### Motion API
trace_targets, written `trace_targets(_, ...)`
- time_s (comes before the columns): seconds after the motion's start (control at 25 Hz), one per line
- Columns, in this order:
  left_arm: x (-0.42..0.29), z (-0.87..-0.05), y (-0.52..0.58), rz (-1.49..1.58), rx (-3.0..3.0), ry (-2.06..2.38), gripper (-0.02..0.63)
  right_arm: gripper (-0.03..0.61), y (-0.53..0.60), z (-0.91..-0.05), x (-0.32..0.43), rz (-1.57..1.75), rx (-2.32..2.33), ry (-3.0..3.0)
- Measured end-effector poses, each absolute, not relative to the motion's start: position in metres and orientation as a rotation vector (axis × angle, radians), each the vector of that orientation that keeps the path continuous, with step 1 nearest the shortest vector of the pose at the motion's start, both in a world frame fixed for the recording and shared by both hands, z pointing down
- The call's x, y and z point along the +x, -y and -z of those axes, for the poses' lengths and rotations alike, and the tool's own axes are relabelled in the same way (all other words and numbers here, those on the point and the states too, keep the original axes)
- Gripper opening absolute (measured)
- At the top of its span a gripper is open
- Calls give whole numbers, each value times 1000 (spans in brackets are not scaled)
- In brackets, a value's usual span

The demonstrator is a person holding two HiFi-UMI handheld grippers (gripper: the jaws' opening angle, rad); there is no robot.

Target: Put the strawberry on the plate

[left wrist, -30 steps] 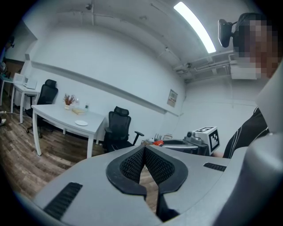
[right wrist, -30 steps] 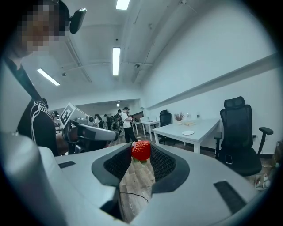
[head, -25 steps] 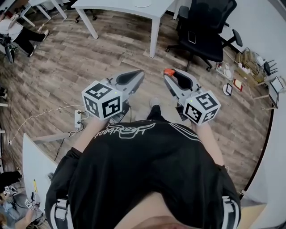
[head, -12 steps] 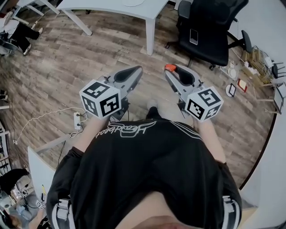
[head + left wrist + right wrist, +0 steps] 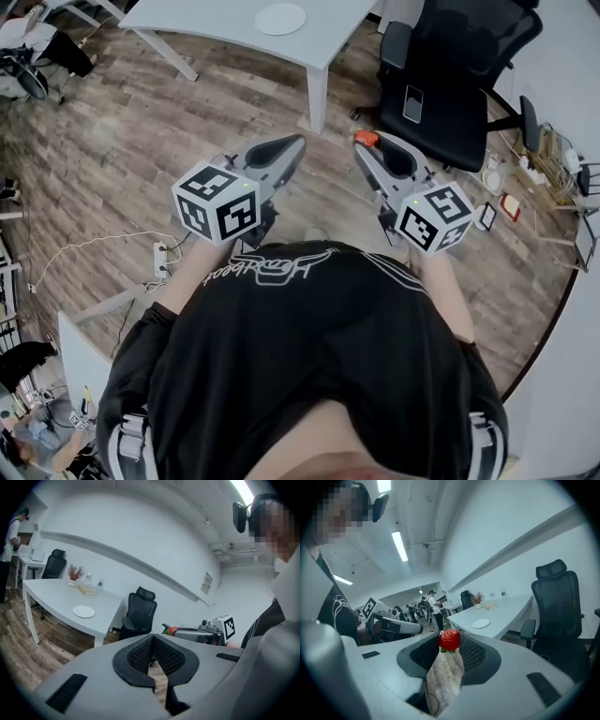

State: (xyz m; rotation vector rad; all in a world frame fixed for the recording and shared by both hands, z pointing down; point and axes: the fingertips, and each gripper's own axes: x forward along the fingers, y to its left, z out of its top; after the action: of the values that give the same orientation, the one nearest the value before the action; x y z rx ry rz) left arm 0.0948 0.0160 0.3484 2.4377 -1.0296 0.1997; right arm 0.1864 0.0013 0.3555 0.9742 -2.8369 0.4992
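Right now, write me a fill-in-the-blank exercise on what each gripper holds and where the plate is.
The right gripper is shut on a red ____. The left gripper is shut and holds ____. The plate lies on the white ____.
Missing words: strawberry; nothing; table.

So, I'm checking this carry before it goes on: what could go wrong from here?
The strawberry is pinched only at the very tips of the right tongs, so it may slip out. The plate lies on the table far ahead across the floor; the walk could jolt the fruit loose.
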Motion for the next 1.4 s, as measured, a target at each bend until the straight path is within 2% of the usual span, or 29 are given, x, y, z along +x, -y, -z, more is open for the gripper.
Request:
trace_targets(0.64,45,-363,68,-178,2430,1098,8,127,84,-365,142,-457,904,2850)
trace_targets(1.4,-67,-356,278,-168,2388,1007,7,127,277,-345,29,-452,981,2796)
